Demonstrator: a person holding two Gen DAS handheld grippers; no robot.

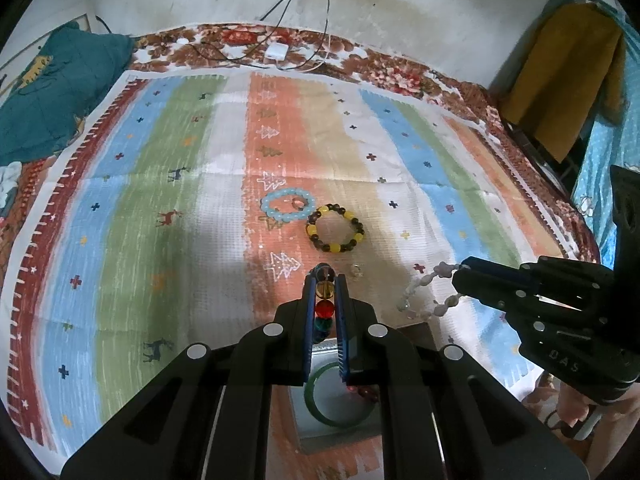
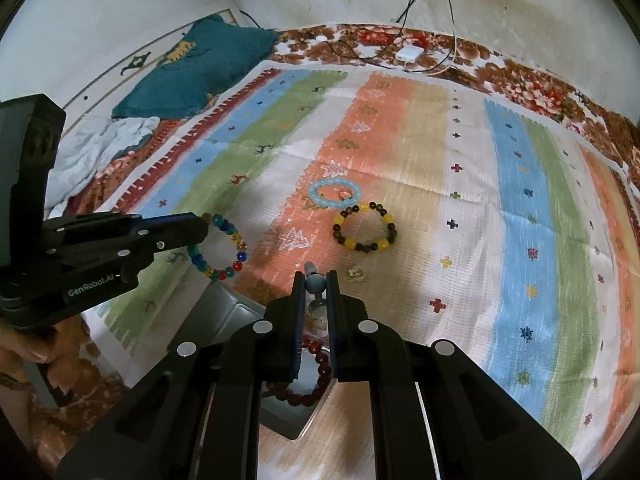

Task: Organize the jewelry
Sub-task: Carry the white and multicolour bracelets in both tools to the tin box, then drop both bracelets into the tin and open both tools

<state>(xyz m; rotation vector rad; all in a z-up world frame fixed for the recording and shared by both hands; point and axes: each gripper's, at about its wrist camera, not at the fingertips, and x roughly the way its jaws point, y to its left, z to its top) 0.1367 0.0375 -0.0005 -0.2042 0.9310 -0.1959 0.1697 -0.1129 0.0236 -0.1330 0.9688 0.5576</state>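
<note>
My left gripper (image 1: 325,280) is shut on a multicoloured bead bracelet (image 2: 224,248), held above a grey box (image 1: 340,432) that holds a green bangle (image 1: 320,404) and a dark red bead bracelet (image 2: 316,376). My right gripper (image 2: 316,280) is shut on a pale pink and white bead bracelet (image 1: 428,292), also above the box. On the striped cloth lie a light blue bead bracelet (image 1: 286,206), a yellow and brown bead bracelet (image 1: 335,229) and a small clear ring (image 1: 356,271).
A teal cushion (image 1: 56,84) lies at the far left. A white charger with cables (image 1: 276,52) sits at the bed's far edge by the wall. A yellow garment (image 1: 560,76) hangs at the right. The striped cloth (image 1: 160,160) covers the bed.
</note>
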